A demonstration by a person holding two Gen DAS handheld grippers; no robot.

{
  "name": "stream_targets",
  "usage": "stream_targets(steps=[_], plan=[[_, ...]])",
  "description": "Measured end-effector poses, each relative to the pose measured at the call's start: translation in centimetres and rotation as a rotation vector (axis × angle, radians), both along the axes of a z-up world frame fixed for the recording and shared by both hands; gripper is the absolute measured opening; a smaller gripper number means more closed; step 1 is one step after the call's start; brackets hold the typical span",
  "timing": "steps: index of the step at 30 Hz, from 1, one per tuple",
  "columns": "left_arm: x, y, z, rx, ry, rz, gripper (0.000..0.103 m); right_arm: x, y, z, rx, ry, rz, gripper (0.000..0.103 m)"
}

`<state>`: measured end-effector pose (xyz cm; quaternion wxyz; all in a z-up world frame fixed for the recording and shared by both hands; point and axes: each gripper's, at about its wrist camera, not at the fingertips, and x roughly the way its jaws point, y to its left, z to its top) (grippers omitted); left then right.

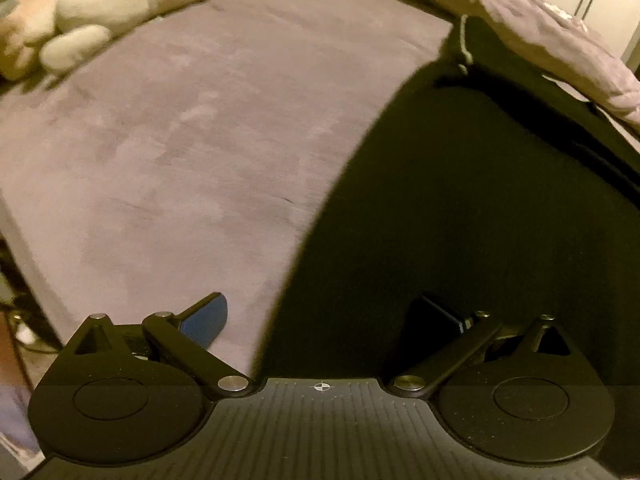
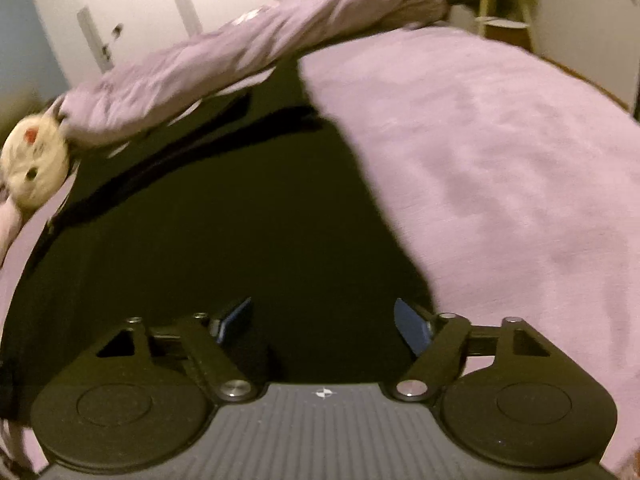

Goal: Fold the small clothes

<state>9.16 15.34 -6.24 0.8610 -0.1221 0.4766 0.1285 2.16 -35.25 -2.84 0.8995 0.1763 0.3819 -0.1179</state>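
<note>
A black garment (image 1: 480, 200) lies spread flat on the purple bedspread (image 1: 200, 140), with a light drawstring (image 1: 464, 48) at its far end. My left gripper (image 1: 322, 304) is open wide and straddles the garment's left edge: one blue pad hangs over the bedspread, the other over the black cloth. In the right wrist view the same garment (image 2: 220, 220) fills the left and middle. My right gripper (image 2: 323, 304) is open just inside the garment's right edge. Both its pads are over black cloth and nothing is pinched between them.
Plush toys (image 1: 80, 8) lie at the bed's far left; one white plush (image 2: 36, 168) shows in the right wrist view. A rolled purple duvet (image 2: 260, 48) lies across the far end of the garment. Beyond stand white wardrobe doors (image 2: 140, 0) and a wooden stand (image 2: 504, 0).
</note>
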Motion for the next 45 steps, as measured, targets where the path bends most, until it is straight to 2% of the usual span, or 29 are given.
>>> stream_targets(steps=[4,9,11,12,13,15,16,19,22,23,25,27,29,31,33,38,42,45], plan=[[-0.9,1.2,0.8,-0.015,-0.043,0.019,0.103,-1.2,-2.5,0.2,-0.012,0.005,-0.081,0.068],[-1.2,2.4,0.4,-0.05,-0.015,-0.011,0.103,-1.5,-4.3,-1.9,0.105,0.054,-0.052,0.068],[-1.3,2.8,0.3,-0.079,-0.013,-0.019,0.093,-1.6,-4.1,-2.1,0.098,0.042,-0.026,0.066],[-1.3,3.0,0.2,-0.096,-0.011,-0.02,0.085,-1.7,-3.9,-2.0,0.098,0.036,-0.018,0.058],[-1.2,3.2,0.2,-0.108,-0.006,-0.019,0.082,-1.7,-3.9,-1.9,0.103,0.03,-0.007,0.047],[-1.1,3.4,0.1,-0.117,-0.008,-0.024,0.078,-1.7,-3.7,-1.8,0.101,0.033,0.007,0.037],[-1.0,3.5,0.2,-0.125,-0.008,-0.029,0.07,-1.7,-3.7,-1.8,0.097,0.033,0.013,0.031],[-0.8,3.5,0.1,-0.174,-0.005,-0.053,0.057,-1.9,-4.0,-1.4,0.104,0.021,0.03,0.018],[-0.7,3.0,-0.1,-0.207,0.001,-0.085,0.055,-2.0,-4.4,-1.1,0.147,-0.004,0.035,0.018],[-0.6,2.8,-0.2,-0.198,0.006,-0.103,0.056,-1.9,-4.5,-1.1,0.155,-0.005,0.037,0.019],[-0.4,2.3,-0.3,-0.184,0.017,-0.14,0.065,-1.5,-4.6,-1.5,0.173,0.02,0.038,0.022],[-0.3,2.0,-0.3,-0.179,0.028,-0.176,0.064,-1.3,-4.6,-1.7,0.182,0.032,0.051,0.022],[-0.2,1.8,-0.2,-0.187,0.037,-0.205,0.051,-1.0,-4.4,-1.6,0.177,0.052,0.08,0.022],[-0.1,1.8,-0.1,-0.201,0.046,-0.239,0.023,-0.8,-4.2,-1.5,0.173,0.063,0.119,0.019],[0.0,1.7,0.1,-0.212,0.049,-0.253,0.013,-0.7,-3.8,-1.3,0.151,0.077,0.155,0.017],[-0.1,2.5,0.9,-0.291,0.012,-0.222,0.01,-0.6,-3.9,-0.2,0.16,0.057,0.187,0.01],[-0.2,3.5,2.3,-0.426,-0.068,-0.196,0.01,-0.7,-5.0,1.0,0.286,-0.019,0.153,0.01],[0.3,3.7,3.0,-0.472,-0.097,-0.186,0.01,-0.3,-5.4,1.4,0.368,-0.052,0.132,0.01]])
